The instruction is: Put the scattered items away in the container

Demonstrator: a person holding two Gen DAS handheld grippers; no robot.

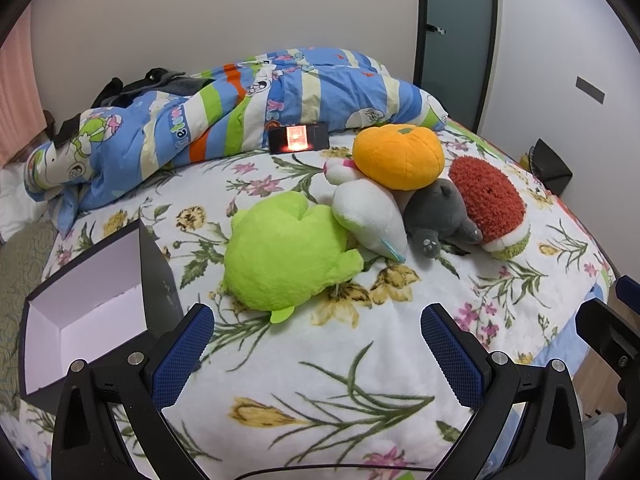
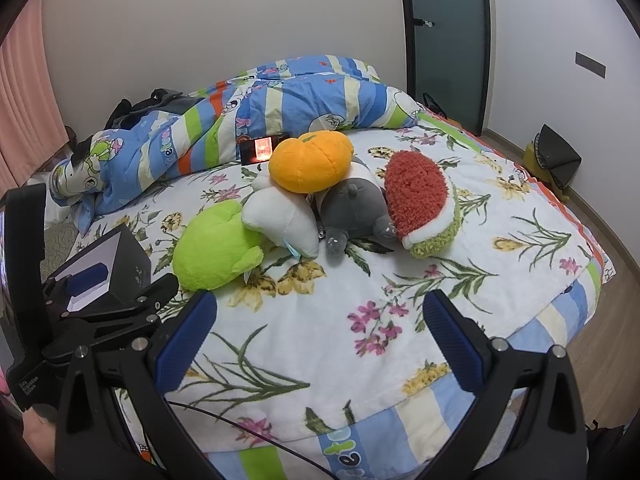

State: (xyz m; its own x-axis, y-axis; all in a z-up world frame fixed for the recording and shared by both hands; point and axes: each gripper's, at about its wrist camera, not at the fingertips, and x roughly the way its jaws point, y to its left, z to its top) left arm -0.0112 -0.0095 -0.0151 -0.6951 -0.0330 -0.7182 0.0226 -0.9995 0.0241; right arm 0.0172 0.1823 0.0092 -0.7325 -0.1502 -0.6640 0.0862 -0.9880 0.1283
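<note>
While both grippers, left (image 1: 318,354) and right (image 2: 320,344), hover over the bed (image 1: 360,368) with jaws spread and empty, five plush toys lie heaped together: frog (image 1: 280,256), white toy (image 1: 370,216), orange (image 1: 398,156), grey toy (image 1: 436,210), strawberry (image 1: 488,196). Left of them sits the open box (image 1: 86,312).

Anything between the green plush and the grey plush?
Yes: a white plush lies between the green plush and grey plush, touching both. Both wrist views show it.
</note>
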